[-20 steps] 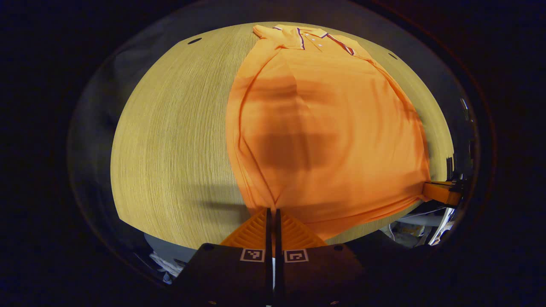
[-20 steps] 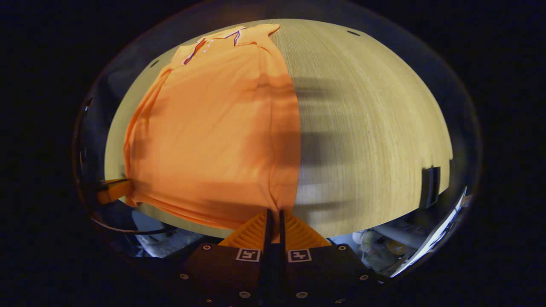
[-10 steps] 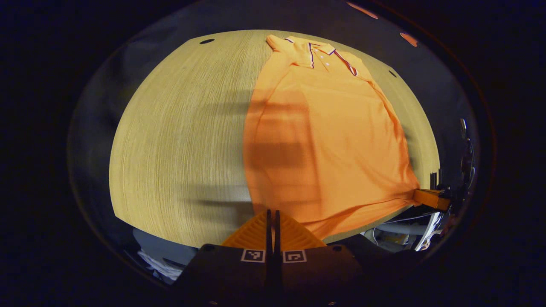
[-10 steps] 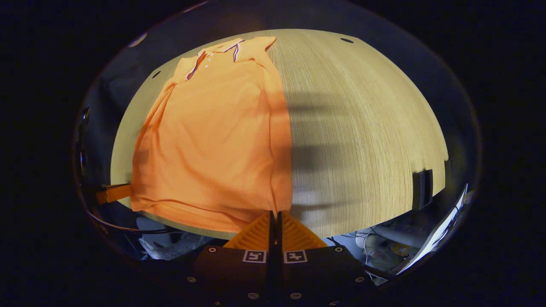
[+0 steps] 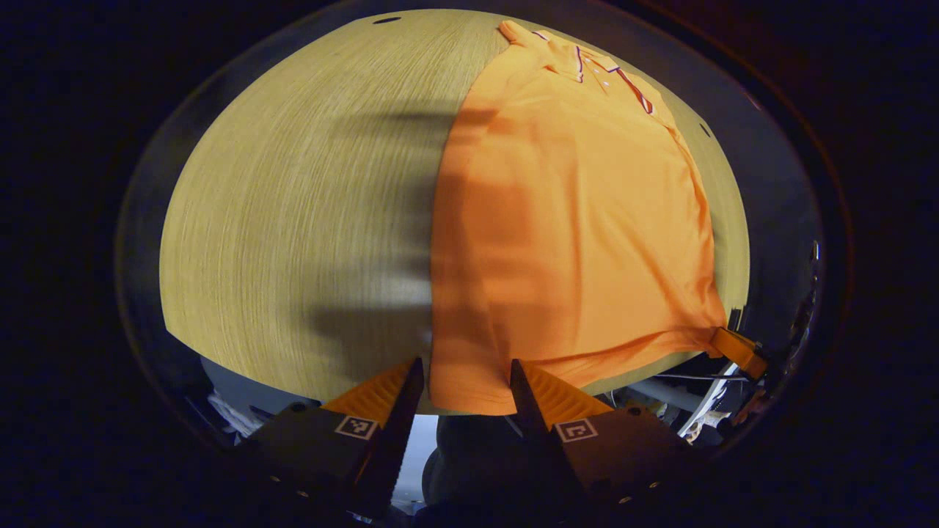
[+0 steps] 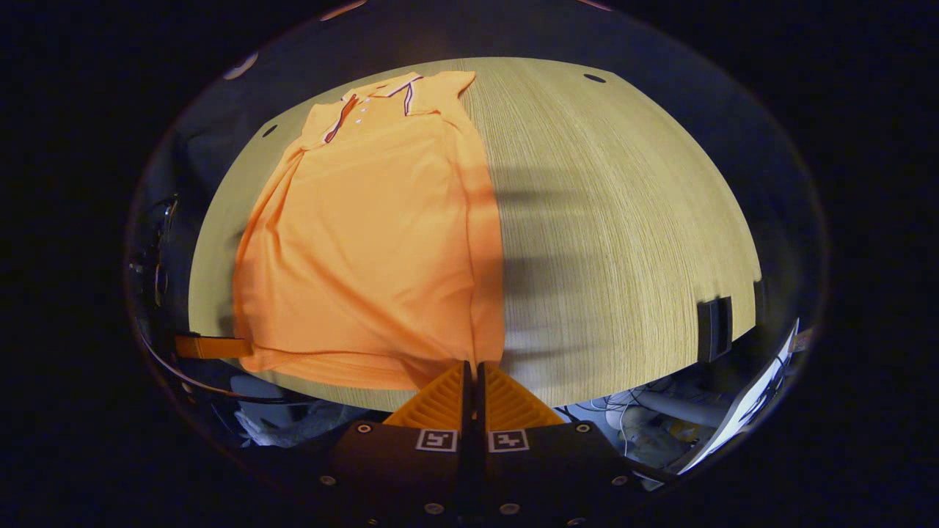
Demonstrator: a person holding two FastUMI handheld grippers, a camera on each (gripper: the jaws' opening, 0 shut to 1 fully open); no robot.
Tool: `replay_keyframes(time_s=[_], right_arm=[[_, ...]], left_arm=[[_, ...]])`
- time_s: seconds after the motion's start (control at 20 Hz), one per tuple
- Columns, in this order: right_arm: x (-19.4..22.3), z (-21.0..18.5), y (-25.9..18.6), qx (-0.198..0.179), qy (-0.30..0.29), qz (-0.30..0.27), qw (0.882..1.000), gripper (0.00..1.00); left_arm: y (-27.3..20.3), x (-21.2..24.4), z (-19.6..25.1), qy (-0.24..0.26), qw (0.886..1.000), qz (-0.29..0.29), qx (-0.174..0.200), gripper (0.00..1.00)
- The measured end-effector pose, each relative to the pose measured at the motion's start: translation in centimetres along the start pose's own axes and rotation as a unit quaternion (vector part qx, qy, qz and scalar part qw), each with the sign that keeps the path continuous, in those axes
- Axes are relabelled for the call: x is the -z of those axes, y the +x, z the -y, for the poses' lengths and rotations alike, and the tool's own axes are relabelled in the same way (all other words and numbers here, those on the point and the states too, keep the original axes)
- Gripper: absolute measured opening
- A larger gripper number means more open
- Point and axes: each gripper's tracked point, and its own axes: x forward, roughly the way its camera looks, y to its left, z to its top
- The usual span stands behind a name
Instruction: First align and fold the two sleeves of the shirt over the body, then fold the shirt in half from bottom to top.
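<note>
An orange polo shirt (image 5: 572,220) lies flat on the wooden table (image 5: 293,220), sleeves tucked in along its sides and its collar (image 5: 587,62) at the far end. My left gripper (image 5: 466,364) is open, and the shirt's near-left hem corner lies loose between its fingers at the table's front edge. My right gripper (image 6: 473,364) is shut on the near-right hem corner of the shirt (image 6: 367,242). Each gripper also shows in the other's view: the right gripper (image 5: 737,350) at the far hem corner and the left gripper (image 6: 213,346) by the opposite corner.
The table (image 6: 623,220) is bare wood beside the shirt. A small dark block (image 6: 714,330) sits at its near right edge. A small dark hole (image 6: 594,77) marks the far corner. Cables and clutter (image 6: 660,418) lie below the front edge.
My left gripper has opened and let go of the hem corner. The shirt has settled flat, its hem at the front edge. The right gripper stays shut on its corner.
</note>
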Motion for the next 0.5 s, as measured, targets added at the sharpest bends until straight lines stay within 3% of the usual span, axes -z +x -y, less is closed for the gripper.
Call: replay_keyframes(time_s=[0.1, 0.15, 0.25, 0.3, 0.4, 0.5], right_arm=[[-0.4, 0.2, 0.0, 0.0, -0.002, 0.003, 1.0, 0.01], [-0.2, 0.1, 0.2, -0.003, -0.004, -0.001, 1.0, 0.01], [-0.2, 0.1, 0.3, -0.004, -0.005, -0.002, 1.0, 0.01], [-0.1, -0.3, 0.5, -0.013, -0.003, -0.005, 1.0, 0.05], [0.2, -0.2, 0.7, -0.014, -0.01, -0.01, 1.0, 0.01], [-0.1, 0.0, 0.6, -0.016, -0.009, -0.01, 1.0, 0.01]], left_arm=[[0.3, -2.0, -1.2, 0.017, 0.998, 0.027, -0.053, 0.74], [0.6, -1.5, -1.0, 0.017, 0.998, 0.011, -0.059, 0.81], [-0.3, -2.1, -0.4, 0.047, 0.996, 0.007, -0.071, 0.84], [-0.5, -2.4, -0.3, 0.046, 0.996, 0.005, -0.07, 0.43], [-1.3, -3.1, 0.1, 0.03, 0.999, 0.015, -0.042, 0.02], [-3.2, -4.1, 0.1, 0.025, 0.999, 0.026, -0.031, 0.0]])
